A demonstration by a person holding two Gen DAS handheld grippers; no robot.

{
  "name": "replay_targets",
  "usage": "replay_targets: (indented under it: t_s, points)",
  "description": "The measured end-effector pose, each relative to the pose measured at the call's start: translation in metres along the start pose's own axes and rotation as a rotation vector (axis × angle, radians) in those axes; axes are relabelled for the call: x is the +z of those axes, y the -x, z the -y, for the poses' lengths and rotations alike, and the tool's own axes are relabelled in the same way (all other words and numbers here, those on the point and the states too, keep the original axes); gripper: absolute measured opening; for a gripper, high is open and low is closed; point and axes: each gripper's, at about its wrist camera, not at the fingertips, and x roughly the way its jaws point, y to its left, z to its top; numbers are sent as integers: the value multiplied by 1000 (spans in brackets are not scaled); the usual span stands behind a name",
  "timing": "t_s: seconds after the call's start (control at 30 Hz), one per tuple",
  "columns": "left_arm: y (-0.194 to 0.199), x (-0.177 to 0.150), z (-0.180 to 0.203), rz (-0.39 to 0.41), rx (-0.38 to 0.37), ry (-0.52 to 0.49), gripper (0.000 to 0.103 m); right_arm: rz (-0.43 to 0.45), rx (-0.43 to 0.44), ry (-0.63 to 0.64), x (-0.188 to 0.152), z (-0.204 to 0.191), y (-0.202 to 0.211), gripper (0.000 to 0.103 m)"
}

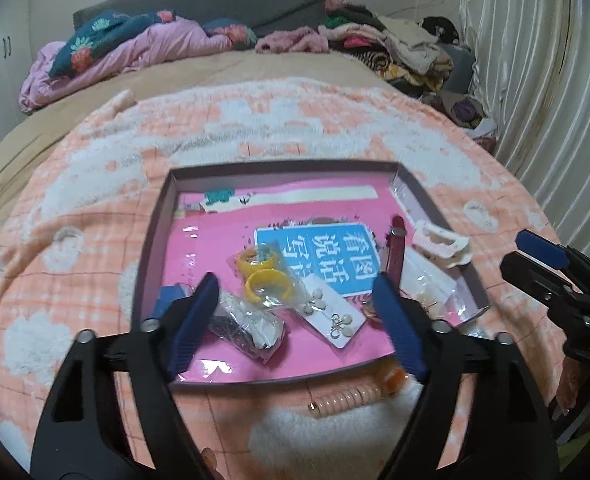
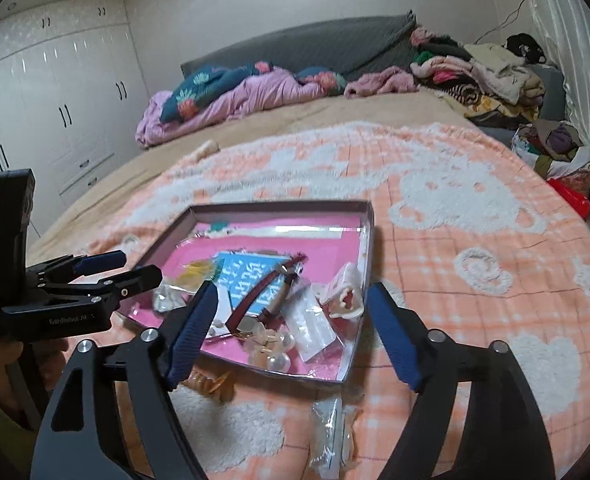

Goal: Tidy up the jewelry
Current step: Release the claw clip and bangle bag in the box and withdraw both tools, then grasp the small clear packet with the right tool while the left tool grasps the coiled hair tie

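Note:
A shallow box (image 1: 151, 240) (image 2: 369, 240) with a pink floor lies on the peach blanket and holds jewelry. Inside are yellow rings (image 1: 261, 276), an earring card (image 1: 331, 316), a plastic bag of pins (image 1: 251, 328), a dark red strap watch (image 1: 395, 248) (image 2: 263, 296), a white hair claw (image 1: 443, 244) (image 2: 345, 292) and a blue card (image 1: 323, 256). My left gripper (image 1: 299, 292) is open and empty, low over the box's near edge. My right gripper (image 2: 291, 304) is open and empty over the box's right half. A coiled peach hair tie (image 1: 343, 398) lies outside the box, in front.
A small clear packet (image 2: 329, 428) and an amber clip (image 2: 211, 386) lie on the blanket in front of the box. Bedding and a clothes pile (image 2: 479, 76) sit at the bed's far end. White wardrobes (image 2: 55, 112) stand left, curtains (image 1: 543, 80) right.

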Motion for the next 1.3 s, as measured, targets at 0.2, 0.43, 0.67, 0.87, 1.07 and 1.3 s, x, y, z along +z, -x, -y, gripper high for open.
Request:
replay_targets:
  t_s: [0.2,0.43,0.67,0.87,1.07,1.3]
  points:
    - [25,2,2,40,11,-1,91,49,-6,7,2,-2,32,83]
    - [46,-6,4,61,11,-1,93,53,-21,17,-6,-1,53,83]
    - [54,-18,-2,52,29,8,93,6,-36,17,-27,3,55,83]
    - [53,-32,-12,23,46,33,93,-41,-46,24,-44,2,50,83]
    - [43,-47,-12,-21,53,38,93,-90,-70,33,-60,4,39,83]
    - [27,-69,-5,-82,45,26,93,-170,-69,45,-80,8,17,74]
